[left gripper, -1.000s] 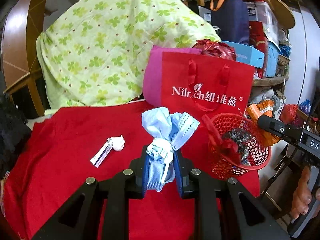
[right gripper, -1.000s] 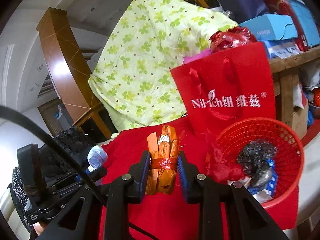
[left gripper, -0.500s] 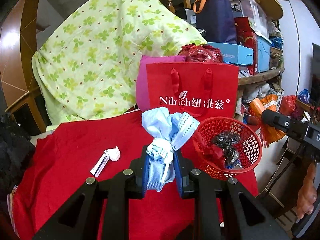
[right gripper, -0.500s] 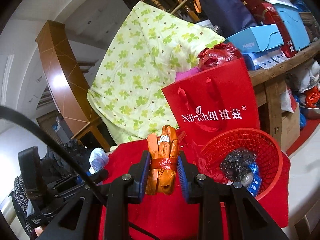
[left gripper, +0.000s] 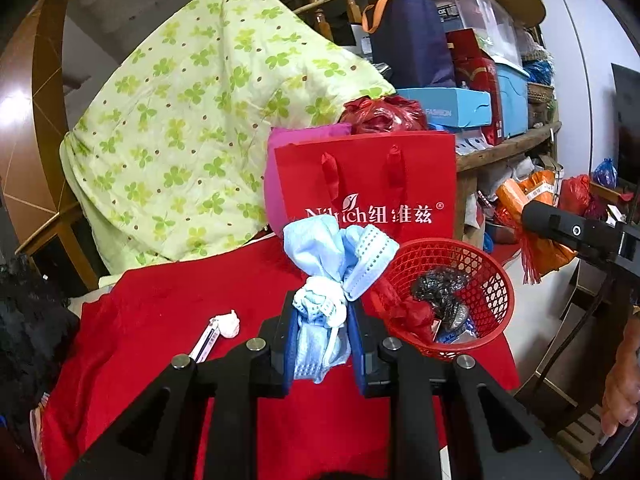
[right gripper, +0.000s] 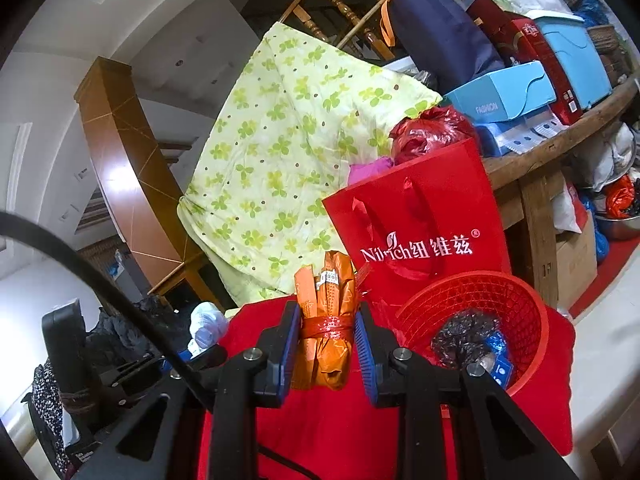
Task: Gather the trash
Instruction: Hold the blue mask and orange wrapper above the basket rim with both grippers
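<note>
Red-clothed counter (left gripper: 168,300), both tools loaded, basket ahead to the right.
Left tool (left gripper: 322,334) is clamped on an upright blue mask bundle (left gripper: 332,264); right tool (right gripper: 327,344) clamps an upright orange wrapper (right gripper: 326,320). The basket (right gripper: 516,300) lies just right of both, nearer the right tool; farther back stands a red bag (left gripper: 368,184).

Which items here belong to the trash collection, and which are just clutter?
Job:
blue mask bundle in left tool
orange wrapper bundle in right tool
red basket
white scrap

Clutter:
red gift bag
clover quilt
blue box
</note>
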{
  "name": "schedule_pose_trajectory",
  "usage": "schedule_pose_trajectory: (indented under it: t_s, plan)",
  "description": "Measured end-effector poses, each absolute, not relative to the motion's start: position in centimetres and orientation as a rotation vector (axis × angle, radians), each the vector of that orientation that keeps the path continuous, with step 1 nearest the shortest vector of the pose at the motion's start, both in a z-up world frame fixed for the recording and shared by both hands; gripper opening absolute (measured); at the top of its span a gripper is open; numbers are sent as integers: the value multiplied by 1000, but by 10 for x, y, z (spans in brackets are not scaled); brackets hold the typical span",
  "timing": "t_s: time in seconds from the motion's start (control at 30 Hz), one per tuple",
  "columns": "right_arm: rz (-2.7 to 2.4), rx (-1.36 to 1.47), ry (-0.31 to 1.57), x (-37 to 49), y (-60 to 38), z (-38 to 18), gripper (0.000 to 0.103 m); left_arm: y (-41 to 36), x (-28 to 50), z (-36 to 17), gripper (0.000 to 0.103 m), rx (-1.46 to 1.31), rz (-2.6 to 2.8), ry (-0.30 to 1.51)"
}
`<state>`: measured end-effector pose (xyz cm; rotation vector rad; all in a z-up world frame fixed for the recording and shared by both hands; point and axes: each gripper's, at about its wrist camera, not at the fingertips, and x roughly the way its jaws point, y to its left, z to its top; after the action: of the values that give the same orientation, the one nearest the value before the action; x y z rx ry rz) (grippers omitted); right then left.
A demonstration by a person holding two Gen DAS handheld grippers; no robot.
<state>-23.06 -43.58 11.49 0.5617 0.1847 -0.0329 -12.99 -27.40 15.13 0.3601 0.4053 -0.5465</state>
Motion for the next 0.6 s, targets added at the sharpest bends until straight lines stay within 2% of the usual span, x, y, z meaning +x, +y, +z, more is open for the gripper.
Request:
schedule_pose_trajectory:
  t_s: [0.6]
  plan:
    - [-64,594,199,-255,-465,91,29,-328,-135,127,24,417,-580,448]
